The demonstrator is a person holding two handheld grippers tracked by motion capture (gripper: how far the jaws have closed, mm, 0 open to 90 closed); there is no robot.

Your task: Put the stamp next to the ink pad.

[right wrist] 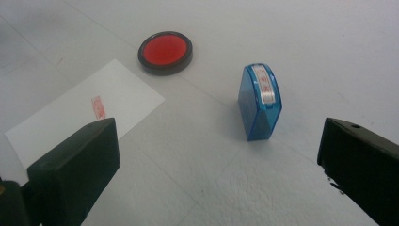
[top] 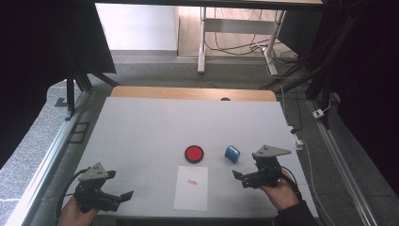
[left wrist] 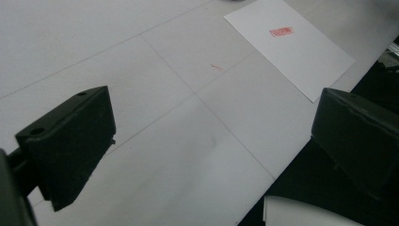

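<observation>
Stamp stands free on the table, both grippers empty

Stamp work is laid out on a white table (top: 141, 127). The blue stamp (top: 232, 153) stands upright on its base, right of centre, touching nothing. Just left of it sits the round red ink pad (top: 194, 154), black-rimmed and apart from the stamp. Nearer the person, below the ink pad, lies a white sheet of paper (top: 191, 188) bearing a small red stamp mark (top: 191, 181) in its far half.

The right gripper (top: 241, 178) is held low at the near right, close to the stamp and on its near side, jaws pointing left. In the right gripper view its jaws stand wide apart with nothing between the pads; the stamp (right wrist: 259, 101) stands ahead of them, clear of both.

The left gripper (top: 126, 196) rests at the near left corner, well apart from the paper. Its jaws are also spread apart and empty, over bare table near the edge.
</observation>
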